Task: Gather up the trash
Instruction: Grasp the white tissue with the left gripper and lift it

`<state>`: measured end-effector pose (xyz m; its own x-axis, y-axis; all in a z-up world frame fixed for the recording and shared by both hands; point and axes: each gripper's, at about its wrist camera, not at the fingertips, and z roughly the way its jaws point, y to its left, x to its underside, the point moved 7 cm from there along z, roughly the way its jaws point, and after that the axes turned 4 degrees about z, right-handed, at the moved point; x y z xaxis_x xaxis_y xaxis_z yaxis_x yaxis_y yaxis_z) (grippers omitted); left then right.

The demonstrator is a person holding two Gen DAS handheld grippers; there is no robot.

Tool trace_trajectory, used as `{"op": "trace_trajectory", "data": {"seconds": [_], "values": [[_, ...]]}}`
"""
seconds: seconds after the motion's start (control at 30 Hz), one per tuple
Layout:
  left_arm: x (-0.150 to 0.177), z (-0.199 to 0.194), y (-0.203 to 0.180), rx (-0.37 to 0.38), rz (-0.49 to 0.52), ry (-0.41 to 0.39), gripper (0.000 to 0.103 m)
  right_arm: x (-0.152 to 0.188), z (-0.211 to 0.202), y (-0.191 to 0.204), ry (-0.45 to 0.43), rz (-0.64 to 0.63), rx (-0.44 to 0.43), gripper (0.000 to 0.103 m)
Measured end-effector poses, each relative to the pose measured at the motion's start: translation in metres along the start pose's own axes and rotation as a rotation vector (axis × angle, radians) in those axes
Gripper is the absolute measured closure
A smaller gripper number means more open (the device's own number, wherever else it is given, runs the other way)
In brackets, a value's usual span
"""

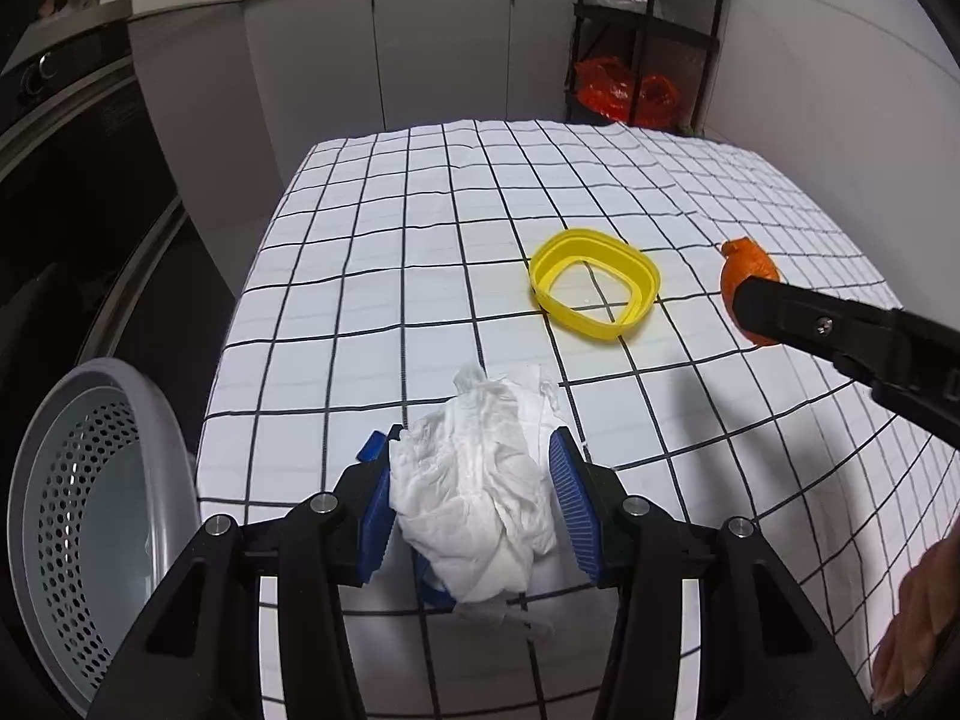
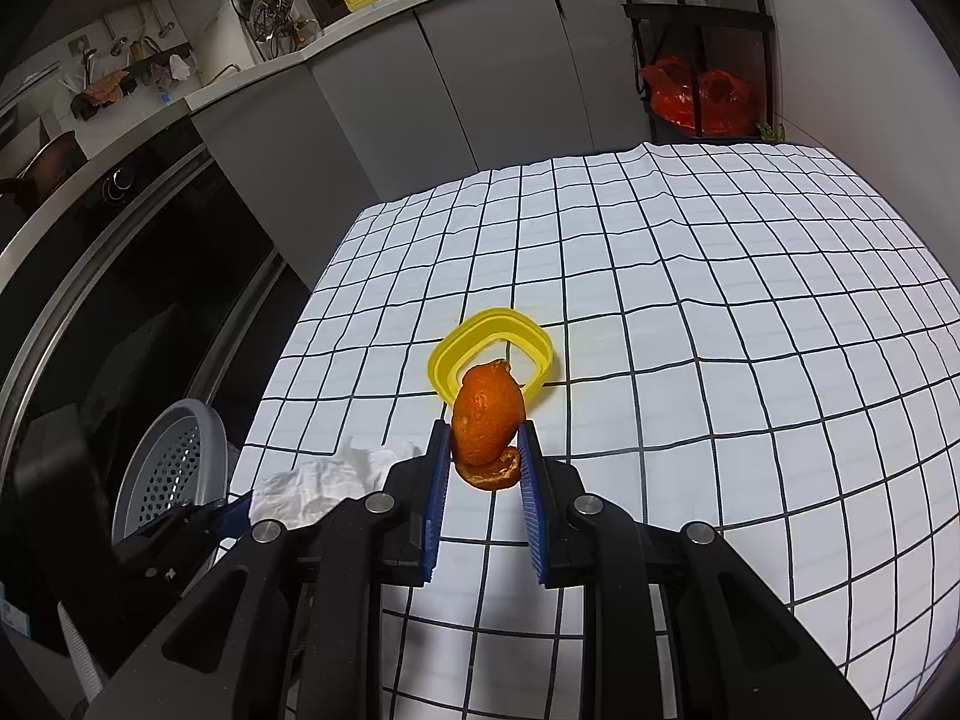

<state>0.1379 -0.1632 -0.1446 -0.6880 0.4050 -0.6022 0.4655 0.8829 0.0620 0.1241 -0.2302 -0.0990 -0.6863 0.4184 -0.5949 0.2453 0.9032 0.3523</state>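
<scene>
My left gripper (image 1: 471, 450) is shut on a crumpled white tissue (image 1: 480, 480), held above the left front of the checked tablecloth (image 1: 420, 276). The tissue also shows in the right wrist view (image 2: 324, 480). My right gripper (image 2: 483, 429) is shut on an orange peel (image 2: 485, 420) and holds it above the cloth; the peel shows in the left wrist view (image 1: 747, 276) too. A yellow plastic ring (image 1: 594, 291) lies on the cloth mid-table, just beyond the peel in the right wrist view (image 2: 498, 336).
A grey perforated basket (image 1: 90, 528) stands beside the table's left edge, also in the right wrist view (image 2: 174, 462). A dark oven front (image 2: 120, 276) and grey cabinets (image 1: 384, 48) lie beyond. A black rack with red bags (image 1: 624, 90) stands at the far right.
</scene>
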Motion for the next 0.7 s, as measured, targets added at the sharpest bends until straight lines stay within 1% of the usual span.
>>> {"op": "trace_trajectory", "data": {"seconds": [0.07,0.1,0.13,0.2,0.3,0.47,0.7], "values": [[0.001,0.004,-0.002,0.004,0.006,0.013,0.068,0.0,-0.001,0.0,-0.002,-0.002,-0.001,0.081],[0.001,0.005,-0.003,0.008,0.007,0.018,0.078,0.0,-0.001,0.0,-0.002,-0.002,-0.001,0.081],[0.001,0.006,-0.003,0.008,0.007,0.02,0.085,0.0,-0.001,0.0,-0.002,0.0,-0.002,0.081],[0.001,0.004,-0.002,0.01,0.002,0.012,0.089,-0.001,0.0,-0.001,0.0,0.002,-0.003,0.081],[-0.002,-0.002,0.0,0.017,-0.008,-0.009,0.092,-0.001,-0.001,0.0,-0.002,0.0,-0.004,0.081],[-0.008,-0.024,0.012,0.02,-0.038,-0.067,0.093,-0.002,-0.003,0.002,-0.007,-0.001,-0.008,0.081],[-0.016,-0.066,0.047,-0.031,-0.088,-0.164,0.093,-0.003,-0.009,0.017,-0.021,-0.016,-0.032,0.081]]}}
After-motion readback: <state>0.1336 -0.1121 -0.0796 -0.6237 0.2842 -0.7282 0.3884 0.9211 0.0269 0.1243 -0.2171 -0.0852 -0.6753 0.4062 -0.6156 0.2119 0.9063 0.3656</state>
